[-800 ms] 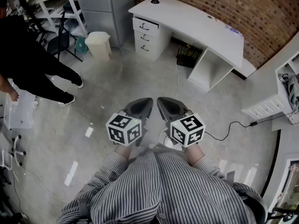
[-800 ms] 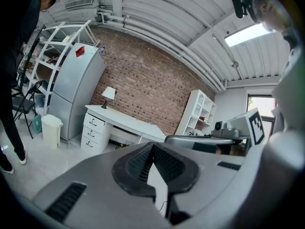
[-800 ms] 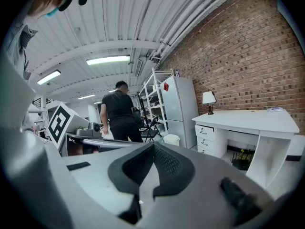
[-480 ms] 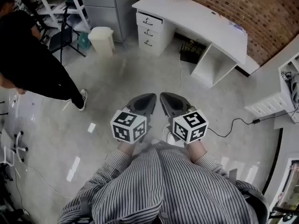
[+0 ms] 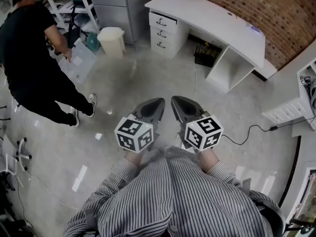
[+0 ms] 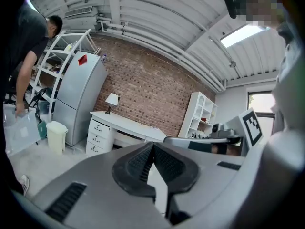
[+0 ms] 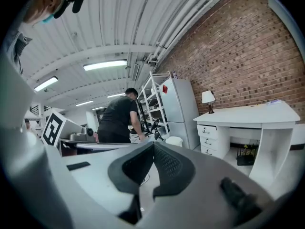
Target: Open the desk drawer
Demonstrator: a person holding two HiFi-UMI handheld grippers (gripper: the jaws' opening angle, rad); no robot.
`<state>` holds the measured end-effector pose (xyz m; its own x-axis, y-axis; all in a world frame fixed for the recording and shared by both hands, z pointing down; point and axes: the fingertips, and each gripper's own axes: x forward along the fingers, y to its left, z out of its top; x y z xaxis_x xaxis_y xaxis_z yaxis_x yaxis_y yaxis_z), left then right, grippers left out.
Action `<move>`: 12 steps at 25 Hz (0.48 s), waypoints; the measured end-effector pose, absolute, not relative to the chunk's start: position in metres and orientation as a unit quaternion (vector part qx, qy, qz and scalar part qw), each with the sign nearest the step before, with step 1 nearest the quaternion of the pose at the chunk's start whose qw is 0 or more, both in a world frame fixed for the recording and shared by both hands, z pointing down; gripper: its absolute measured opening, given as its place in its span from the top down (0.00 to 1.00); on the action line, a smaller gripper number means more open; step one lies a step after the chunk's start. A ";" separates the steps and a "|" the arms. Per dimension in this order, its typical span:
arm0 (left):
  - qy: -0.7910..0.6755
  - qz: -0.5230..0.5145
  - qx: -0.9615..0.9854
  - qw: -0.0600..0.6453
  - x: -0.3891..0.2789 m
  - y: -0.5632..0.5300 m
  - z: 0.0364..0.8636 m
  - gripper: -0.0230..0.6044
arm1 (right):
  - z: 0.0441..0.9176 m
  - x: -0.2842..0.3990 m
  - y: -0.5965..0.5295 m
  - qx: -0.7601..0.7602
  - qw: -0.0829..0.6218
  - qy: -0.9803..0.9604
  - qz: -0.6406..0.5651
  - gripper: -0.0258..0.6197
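Far across the floor, the desk drawer (image 5: 162, 21) sits well apart from both grippers, left (image 5: 151, 108) and right (image 5: 180, 106), jaws together, empty.

The left gripper (image 5: 157, 105) and right gripper (image 5: 177, 101) hang side by side above the grey floor (image 5: 148, 78), well apart from the drawers (image 5: 164, 31) under the white worktop (image 5: 217, 21). A person in black (image 5: 29, 53) stands near a pale bin (image 5: 112, 41).

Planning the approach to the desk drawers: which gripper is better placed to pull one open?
Left, narrowly. The left gripper and right gripper are shut, empty, side by side, far from the drawers; the drawer fronts seem to angle toward the left side.
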<state>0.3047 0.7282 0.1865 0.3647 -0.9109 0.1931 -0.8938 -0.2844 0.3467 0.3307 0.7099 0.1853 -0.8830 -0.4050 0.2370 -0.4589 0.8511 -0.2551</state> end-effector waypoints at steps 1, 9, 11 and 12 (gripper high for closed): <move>-0.561 -0.021 0.802 0.204 0.303 0.731 0.189 0.95 | 0.188 0.327 0.714 0.223 0.089 -0.959 0.154 0.93; -0.551 -0.031 0.806 0.213 0.285 0.723 0.196 0.94 | 0.202 0.312 0.719 0.205 0.083 -0.963 0.153 0.93; -0.549 -0.032 0.806 0.218 0.281 0.713 0.202 0.95 | 0.201 0.310 0.706 0.212 0.068 -0.963 0.151 0.93; -0.548 -0.032 0.807 0.219 0.279 0.704 0.204 0.95 | 0.202 0.308 0.697 0.217 0.068 -0.962 0.149 0.93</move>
<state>0.2792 0.7041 0.2040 0.3974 -0.8980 0.1887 -0.8703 -0.3037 0.3877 0.3083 0.6969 0.2025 -0.8966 -0.3975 0.1949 -0.4379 0.8611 -0.2583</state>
